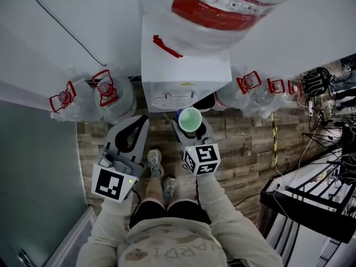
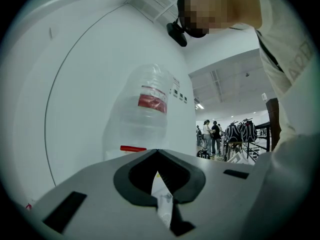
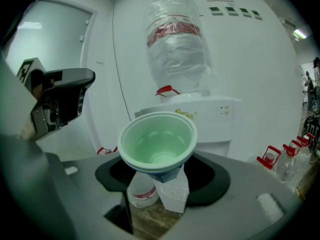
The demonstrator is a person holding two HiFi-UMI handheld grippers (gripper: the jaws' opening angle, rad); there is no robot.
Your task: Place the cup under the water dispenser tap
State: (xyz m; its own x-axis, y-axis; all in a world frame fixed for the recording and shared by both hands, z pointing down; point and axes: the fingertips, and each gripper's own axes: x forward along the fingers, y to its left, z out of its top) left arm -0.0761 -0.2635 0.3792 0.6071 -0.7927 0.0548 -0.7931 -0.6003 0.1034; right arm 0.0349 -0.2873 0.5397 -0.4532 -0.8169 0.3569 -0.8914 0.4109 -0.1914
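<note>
**Cup held just short of the dispenser tap**

The right gripper (image 1: 191,129) has its fingers closed on the lower body of the green cup (image 3: 157,141). It holds the cup upright and empty, mouth up. The cup hangs near the front of the white water dispenser (image 1: 186,65), a little right of the grille (image 1: 171,100) below the taps, and is not yet under a tap.

The left gripper (image 1: 135,128) hovers just to the left, fingers together on nothing.

The cup looks thin and tapers downward, so I'd worry about it slipping up out of the fingers if they press harder. Its rim could also catch the tap or the recess edge on the way in and tilt the cup. If it is let go off-centre on the grille, it may tip over. The left gripper is also close enough to knock it.
</note>
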